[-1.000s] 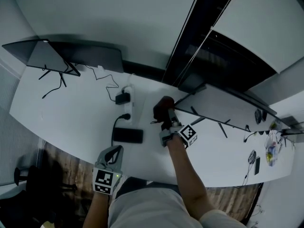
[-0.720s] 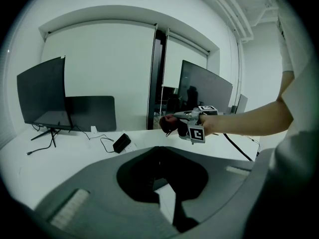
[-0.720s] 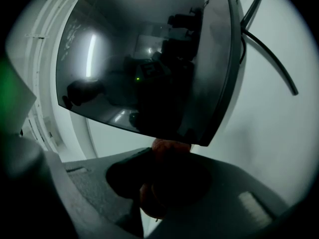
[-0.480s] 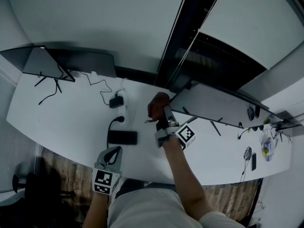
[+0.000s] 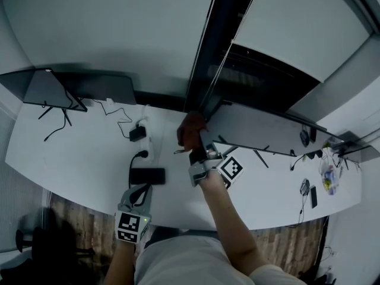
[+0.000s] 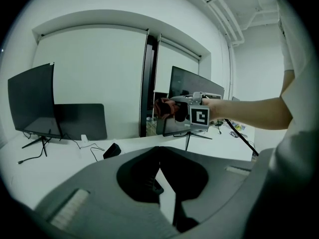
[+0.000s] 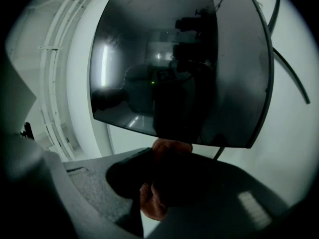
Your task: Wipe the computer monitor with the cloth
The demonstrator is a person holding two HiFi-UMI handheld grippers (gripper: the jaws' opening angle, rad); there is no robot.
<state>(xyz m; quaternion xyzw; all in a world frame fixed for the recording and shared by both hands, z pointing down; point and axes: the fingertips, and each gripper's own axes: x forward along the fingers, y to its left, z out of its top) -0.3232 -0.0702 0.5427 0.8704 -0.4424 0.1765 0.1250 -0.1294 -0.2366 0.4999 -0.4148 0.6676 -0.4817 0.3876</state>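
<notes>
Head view gives us the white desk (image 5: 77, 153) from above, with the right gripper (image 5: 196, 153) stretched forward at the left end of the monitor (image 5: 267, 132). Its jaws are clamped on the reddish cloth (image 5: 187, 132), which bunches out ahead of them. Looking along those jaws in the right gripper view, we see the cloth just under the lower edge of the dark monitor. We cannot tell whether it touches the glass or sits just short of it.

Our left gripper (image 5: 141, 193) hangs low by the near edge of the desk, well apart from the monitor. Its jaws are closed together with nothing between them. Near it on the desk lie a black box (image 5: 147, 176) and a power strip (image 5: 145, 136). A second monitor (image 5: 44, 88) stands at the far left.
</notes>
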